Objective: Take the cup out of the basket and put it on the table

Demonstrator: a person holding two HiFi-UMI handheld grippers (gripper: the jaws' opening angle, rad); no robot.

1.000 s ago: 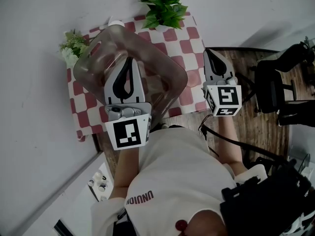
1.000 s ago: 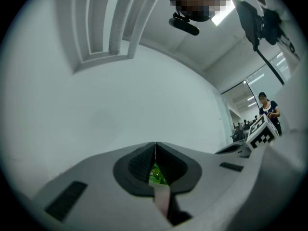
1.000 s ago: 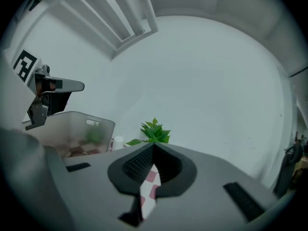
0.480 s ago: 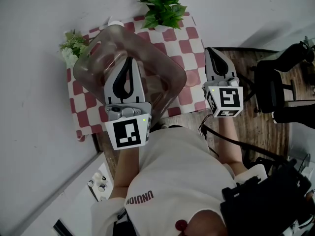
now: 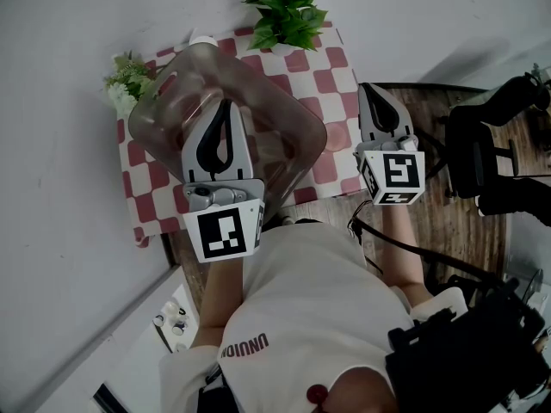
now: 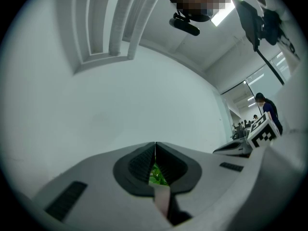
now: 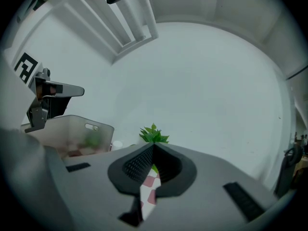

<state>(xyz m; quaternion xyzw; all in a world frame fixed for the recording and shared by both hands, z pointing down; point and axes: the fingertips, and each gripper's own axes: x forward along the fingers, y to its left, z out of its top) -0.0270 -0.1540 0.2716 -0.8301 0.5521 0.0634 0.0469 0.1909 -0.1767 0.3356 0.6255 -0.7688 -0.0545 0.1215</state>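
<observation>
Looking down from the person's head, the left claw [image 5: 228, 106] hangs over the open basket [image 5: 159, 101]. Its two jaws are pressed together at the tips and hold nothing; the slit lower down, seen in its own view, shows only a sliver of green leaf and checked cloth [image 5: 331, 71]. The right claw [image 5: 374, 91] sits level with it, off to the basket's right and apart from it, over the red-and-white cloth's right edge. Its jaws are also pressed together, empty and touching nothing. The cup cannot be picked out: the basket's cloudy walls show only brownish smears inside, and the left claw covers the middle of it. Just past the left claw, at the basket's far corner, sits a small white round thing [image 5: 204, 40], too small to identify. Beyond both claws a leafy green plant [image 5: 284, 11] stands at the cloth's far edge. A small bunch of pale flowers [image 5: 127, 80] stands left of the left claw, beside the basket. Behind each claw a cube with square black-and-white markers faces the camera, and the person's white shirt [image 5: 293, 308] fills the bottom of the picture. Right of the right claw a black chair [image 5: 482, 153] stands on wood flooring, cut off by the frame edge.
</observation>
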